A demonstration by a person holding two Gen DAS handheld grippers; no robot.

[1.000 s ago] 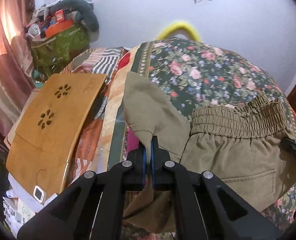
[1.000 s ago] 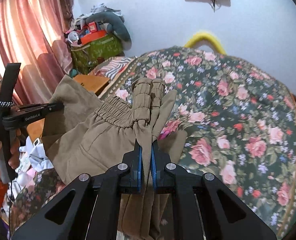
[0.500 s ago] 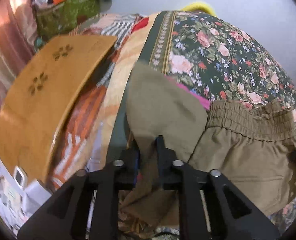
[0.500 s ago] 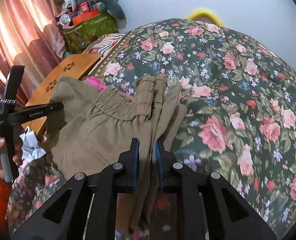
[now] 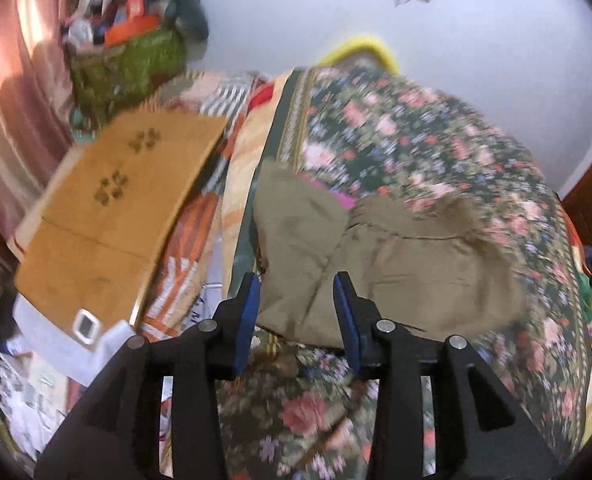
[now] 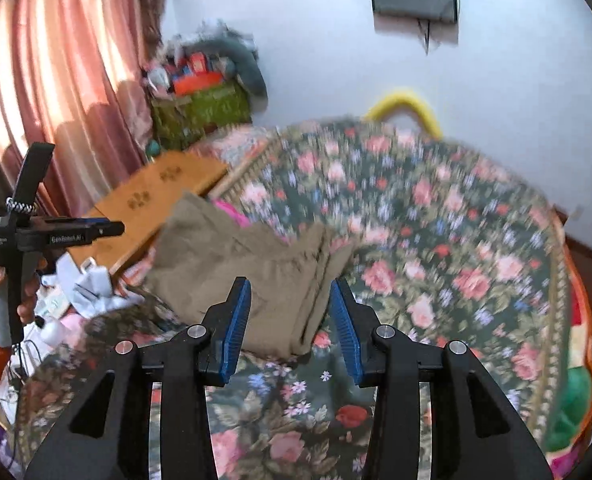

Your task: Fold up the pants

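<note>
The khaki pants (image 5: 392,264) lie folded in a heap on the floral bedspread (image 5: 436,148), near its left edge. They also show in the right wrist view (image 6: 255,272). My left gripper (image 5: 296,300) is open and empty, just short of the pants' near edge. My right gripper (image 6: 289,312) is open and empty, at the near right corner of the pants. The left gripper's body shows in the right wrist view (image 6: 55,234), held in a hand. Both views are blurred by motion.
A wooden lap desk (image 5: 115,208) leans beside the bed on the left. A pile of bags and boxes (image 5: 131,52) stands by the curtain (image 6: 47,72). A yellow hoop (image 6: 404,108) shows behind the bed. Clutter lies on the floor (image 6: 83,288).
Both grippers have opened and let go of the pants, which now lie on the bed. Both have pulled back from the cloth.
</note>
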